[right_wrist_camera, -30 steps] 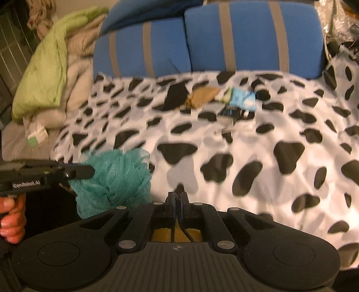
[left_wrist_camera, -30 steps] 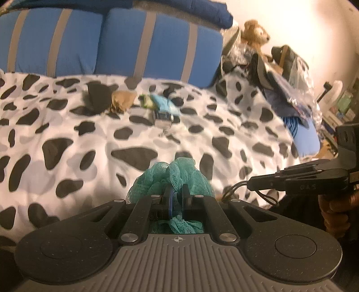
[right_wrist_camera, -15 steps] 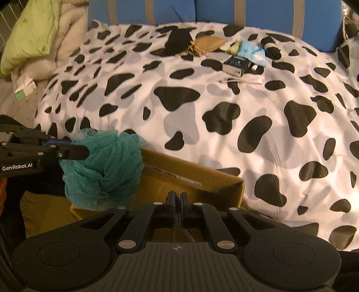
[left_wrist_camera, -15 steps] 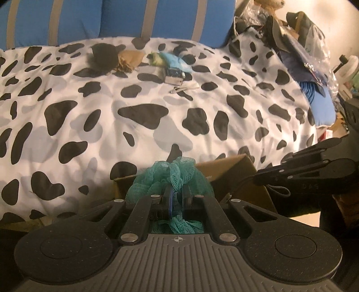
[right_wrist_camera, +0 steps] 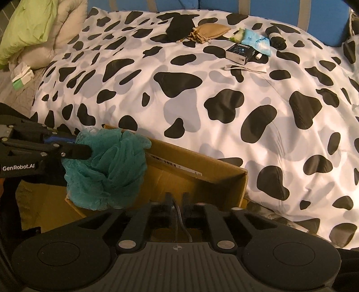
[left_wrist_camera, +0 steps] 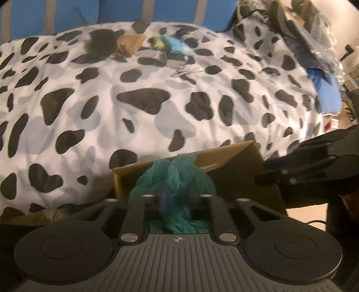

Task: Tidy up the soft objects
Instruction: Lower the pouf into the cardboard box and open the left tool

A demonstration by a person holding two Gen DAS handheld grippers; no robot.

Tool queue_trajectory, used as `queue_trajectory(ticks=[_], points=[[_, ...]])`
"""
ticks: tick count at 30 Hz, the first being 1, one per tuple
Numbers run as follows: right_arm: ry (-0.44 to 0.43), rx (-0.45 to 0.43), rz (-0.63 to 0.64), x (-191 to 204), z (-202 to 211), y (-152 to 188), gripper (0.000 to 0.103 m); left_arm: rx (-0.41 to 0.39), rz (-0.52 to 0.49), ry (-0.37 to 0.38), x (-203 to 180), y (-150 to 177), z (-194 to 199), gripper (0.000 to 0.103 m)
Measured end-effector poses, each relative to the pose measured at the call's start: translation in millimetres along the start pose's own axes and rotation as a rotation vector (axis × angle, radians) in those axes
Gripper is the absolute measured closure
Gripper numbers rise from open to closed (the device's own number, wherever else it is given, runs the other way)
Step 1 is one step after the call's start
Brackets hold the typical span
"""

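Home bedroom, bed under cow-print duvet point(right_wrist_camera: 202, 101), blue striped pillows point(left_wrist_camera: 67, 15), green bedding point(right_wrist_camera: 29, 24) piled beside

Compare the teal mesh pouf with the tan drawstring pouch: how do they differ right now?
The teal mesh pouf is puffy, ruffled netting; the tan drawstring pouch lies flat and smooth. The pouf hangs at the left claw over the cardboard box; the pouch rests far back on the cow-print duvet, untouched. The pouf looks bulkier. Both are soft.

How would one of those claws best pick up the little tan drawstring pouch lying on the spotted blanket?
Probably from above, pinching the tan pouch across its gathered neck at the left end. It lies flat, and the bunched neck offers the only raised fold to grip.
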State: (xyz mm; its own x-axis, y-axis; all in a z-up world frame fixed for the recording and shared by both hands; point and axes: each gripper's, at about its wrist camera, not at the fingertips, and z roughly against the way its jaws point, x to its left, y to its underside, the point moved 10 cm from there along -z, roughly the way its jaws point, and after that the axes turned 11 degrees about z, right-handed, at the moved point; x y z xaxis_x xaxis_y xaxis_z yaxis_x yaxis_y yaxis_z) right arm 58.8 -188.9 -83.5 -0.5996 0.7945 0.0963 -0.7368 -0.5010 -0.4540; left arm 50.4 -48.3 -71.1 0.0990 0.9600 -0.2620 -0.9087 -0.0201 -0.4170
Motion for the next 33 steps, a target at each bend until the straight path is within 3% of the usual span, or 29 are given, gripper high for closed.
queue_trajectory(ticks=[2, 6, 33], points=[[0.020, -0.011, 0.000, -2, 1, -2, 0.021, 0.004, 0.016, -0.014, 3, -1, -2, 0.063], [0.043, -0.012, -0.024, -9, 2, -3, 0.006, 0.015, 0.044, -0.035, 10, -2, -4, 0.061], [0.086, -0.037, -0.054, -20, 8, -7, 0.002, -0.021, 0.072, -0.120, 21, -11, -2, 0.060]])
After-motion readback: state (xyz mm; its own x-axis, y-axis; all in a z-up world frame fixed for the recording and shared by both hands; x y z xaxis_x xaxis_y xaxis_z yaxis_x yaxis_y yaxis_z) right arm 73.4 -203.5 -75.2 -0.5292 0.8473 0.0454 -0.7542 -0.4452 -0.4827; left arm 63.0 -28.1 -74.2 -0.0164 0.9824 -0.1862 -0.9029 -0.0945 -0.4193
